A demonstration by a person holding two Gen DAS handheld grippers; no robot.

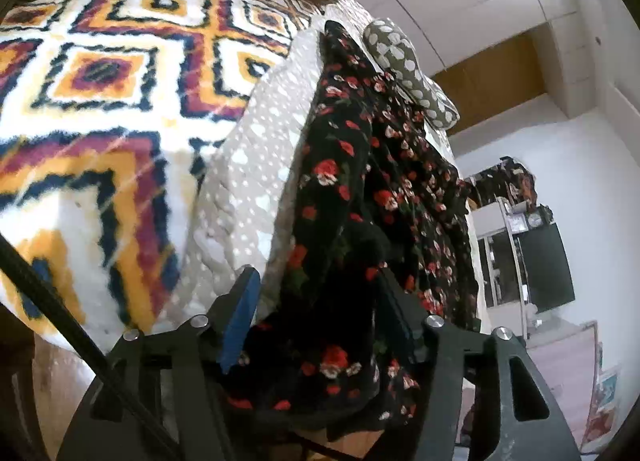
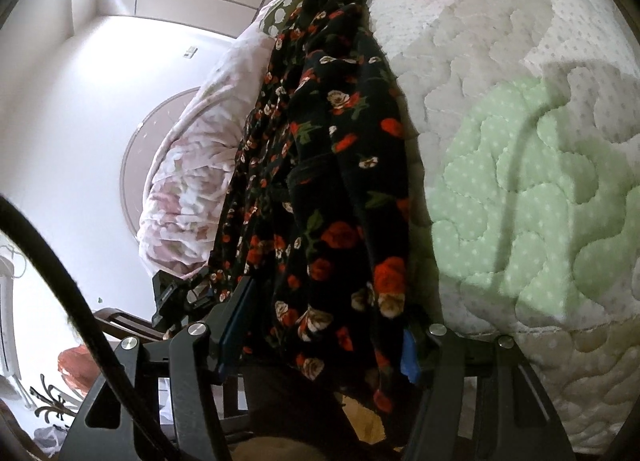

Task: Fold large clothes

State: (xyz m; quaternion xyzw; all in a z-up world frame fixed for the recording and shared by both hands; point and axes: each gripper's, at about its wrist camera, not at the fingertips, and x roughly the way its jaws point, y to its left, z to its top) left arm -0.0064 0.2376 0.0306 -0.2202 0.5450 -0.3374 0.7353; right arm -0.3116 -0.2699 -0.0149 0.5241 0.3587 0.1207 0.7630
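Note:
A black garment with red and white flowers (image 1: 344, 165) lies in a long band along the edge of a quilted bed (image 1: 256, 165). Its near end droops between the fingers of my left gripper (image 1: 318, 273). The left blue pad (image 1: 240, 321) shows its face and stands apart from the cloth, so this gripper is open. In the right wrist view the same garment (image 2: 332, 165) runs up the bed's quilt (image 2: 520, 181). My right gripper (image 2: 328, 313) is shut on a thick bunch of it, and the cloth fills the whole gap and hides most of the right pad.
A fleece blanket with orange, purple and blue diamonds (image 1: 120, 81) covers the bed beyond the quilt. A dotted olive pillow (image 1: 404, 61) and a pink duvet (image 2: 192, 181) lie at the far end. A shelf unit with a dark screen (image 1: 544, 261) stands by the wall. A black cable (image 2: 60, 281) crosses the right view.

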